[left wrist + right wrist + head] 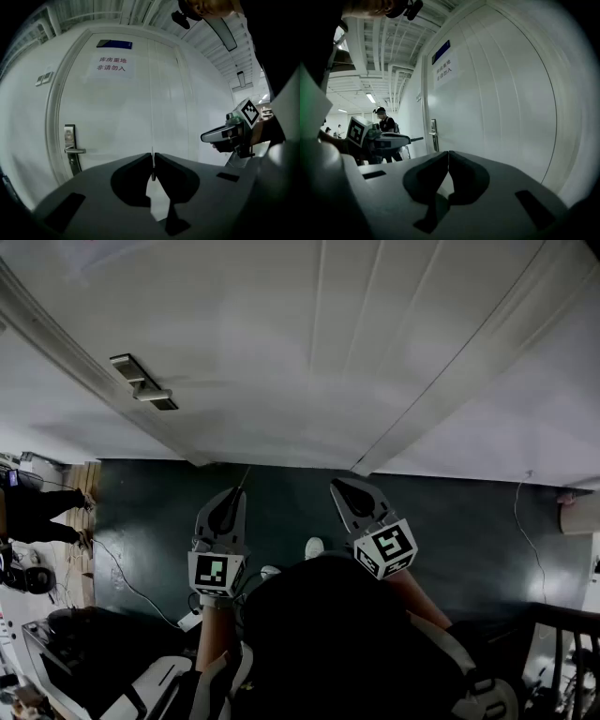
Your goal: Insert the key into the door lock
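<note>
The white double door (309, 343) fills the far side, with its metal lock plate and lever handle (141, 382) on the left leaf. In the left gripper view the lock plate (70, 135) sits far to the left of my jaws. My left gripper (153, 157) is shut on a thin key (153, 165), seen edge-on, which pokes forward as a dark sliver (246, 476) in the head view. My right gripper (448, 154) is shut with nothing between its jaws. Both grippers (236, 493) (339, 486) hang short of the door, apart from it.
A paper sign (112, 64) and a blue plate (114, 44) are on the door. The dark floor (281, 502) has a cable (122, 568) at the left. A person (386, 123) stands down the corridor. A dark case (84, 652) lies at lower left.
</note>
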### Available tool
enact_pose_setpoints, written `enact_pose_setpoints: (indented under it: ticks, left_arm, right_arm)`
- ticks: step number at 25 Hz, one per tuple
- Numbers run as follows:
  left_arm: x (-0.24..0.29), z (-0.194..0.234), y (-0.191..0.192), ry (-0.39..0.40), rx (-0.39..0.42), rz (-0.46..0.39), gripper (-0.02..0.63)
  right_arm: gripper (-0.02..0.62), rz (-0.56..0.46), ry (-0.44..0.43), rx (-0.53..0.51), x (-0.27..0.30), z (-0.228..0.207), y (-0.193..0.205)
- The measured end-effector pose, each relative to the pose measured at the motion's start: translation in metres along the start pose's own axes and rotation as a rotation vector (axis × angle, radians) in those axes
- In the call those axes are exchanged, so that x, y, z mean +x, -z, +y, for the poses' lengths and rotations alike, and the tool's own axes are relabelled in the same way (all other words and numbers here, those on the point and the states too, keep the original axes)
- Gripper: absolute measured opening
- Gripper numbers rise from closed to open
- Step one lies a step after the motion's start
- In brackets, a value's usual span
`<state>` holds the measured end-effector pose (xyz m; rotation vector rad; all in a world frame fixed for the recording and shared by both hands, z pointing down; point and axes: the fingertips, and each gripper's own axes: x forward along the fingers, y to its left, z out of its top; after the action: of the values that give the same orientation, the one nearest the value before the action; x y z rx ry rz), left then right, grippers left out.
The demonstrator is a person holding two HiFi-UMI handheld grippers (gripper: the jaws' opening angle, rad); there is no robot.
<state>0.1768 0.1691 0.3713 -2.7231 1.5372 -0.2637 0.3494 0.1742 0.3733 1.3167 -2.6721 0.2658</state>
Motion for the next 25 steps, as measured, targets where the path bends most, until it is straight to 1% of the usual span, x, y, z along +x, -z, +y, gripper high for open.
enact_pose_setpoints:
  ticks: [4, 9, 13, 18, 23, 25]
  left_arm:
    - [0.012, -0.011, -0.001, 0.007, 0.006, -0.001, 0.029]
    - [0.027, -0.019, 0.000, 0.007, 0.030, 0.014, 0.029]
    - [0.031, -0.015, 0.004, 0.013, 0.012, 0.017, 0.029]
    - [0.049, 0.005, 0.014, 0.012, -0.005, 0.035, 0.029]
    - [0.075, 0.040, 0.015, 0.047, -0.004, 0.021, 0.029]
    - [0.084, 0.058, 0.016, 0.059, -0.007, 0.030, 0.029]
  right_arm:
    - [0.017, 0.000, -0.016, -0.009, -0.003, -0.009, 0.002]
    - [0.018, -0.020, -0.028, 0.023, -0.001, -0.025, 0.003]
    - [0.018, -0.013, -0.032, 0.019, 0.008, -0.027, 0.004]
    - [0.018, -0.004, -0.014, 0.034, 0.030, -0.035, 0.005]
    - [0.018, 0.003, -0.001, 0.025, 0.071, -0.038, -0.004]
    - [0.018, 0.006, 0.003, 0.034, 0.090, -0.038, -0.007]
